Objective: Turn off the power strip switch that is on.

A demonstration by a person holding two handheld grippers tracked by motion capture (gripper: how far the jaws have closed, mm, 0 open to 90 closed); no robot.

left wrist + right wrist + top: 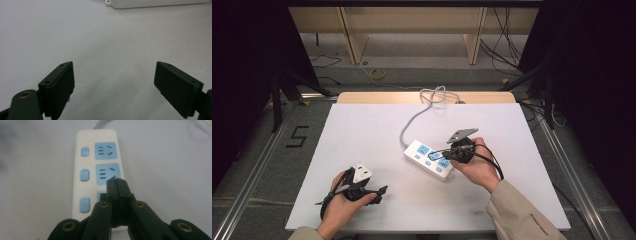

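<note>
1. The strip point(430, 158) lies flat on the white table point(362, 140), right of centre and nearer the front edge than the back; its grey cord point(412, 122) runs off toward the back edge and coils there.
2. The right gripper point(116, 188) hangs over the strip with its jaws pressed together and nothing between them, the tips above the middle socket point(108, 173), low over it; contact cannot be told.
3. The left gripper point(113, 85) sits near the front left corner, jaws wide apart over bare table, holding nothing.
4. The strip looks like a rigid, smooth plastic shell: probably light, stiff and a bit slippery, so it may slide under a push.
5. Best hold, I judge, is across the two long sides, clear of the blue buttons point(85, 174); the cord is limp and would drag behind.
</note>
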